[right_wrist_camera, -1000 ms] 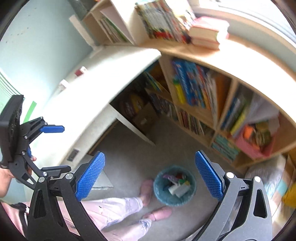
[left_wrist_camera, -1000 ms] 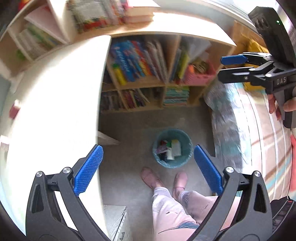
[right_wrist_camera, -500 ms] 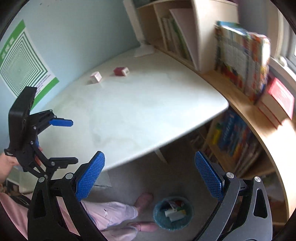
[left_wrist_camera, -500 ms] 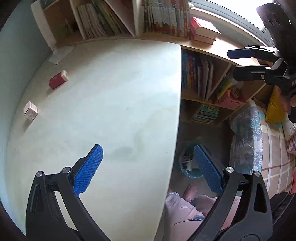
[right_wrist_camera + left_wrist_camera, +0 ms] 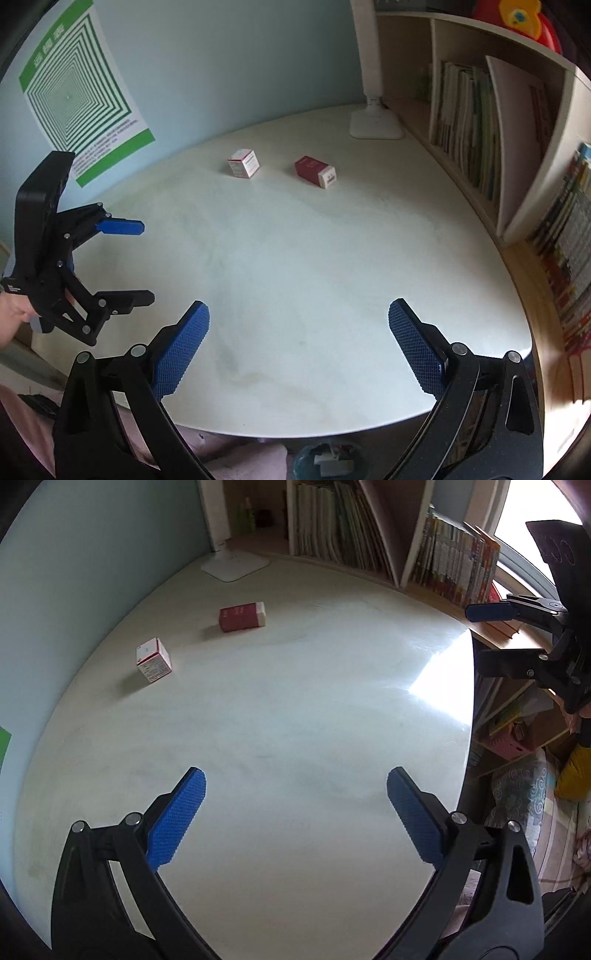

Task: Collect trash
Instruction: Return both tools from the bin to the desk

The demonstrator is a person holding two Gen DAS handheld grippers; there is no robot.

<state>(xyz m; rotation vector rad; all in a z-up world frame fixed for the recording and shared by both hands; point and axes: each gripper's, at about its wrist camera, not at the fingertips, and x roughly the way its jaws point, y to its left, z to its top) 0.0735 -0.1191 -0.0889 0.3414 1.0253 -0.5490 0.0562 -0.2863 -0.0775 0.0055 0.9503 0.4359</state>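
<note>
Both tongs point(image 5: 295, 812) point(image 5: 299, 339) swung up from bin to table, wide open, empty; red carton point(image 5: 315, 171) lies flat, long axis diagonal.

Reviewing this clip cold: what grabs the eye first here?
Two small boxes sit alone on the pale table: a white carton and a dark red box on its side, near the lamp base. Both claws, left and right, hang open and empty.

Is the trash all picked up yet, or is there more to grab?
Some is done: the bin under the table edge already holds scraps. Nothing is in hand: the left gripper and right gripper are both open and empty. Left: the white box and red box on the table.
</note>
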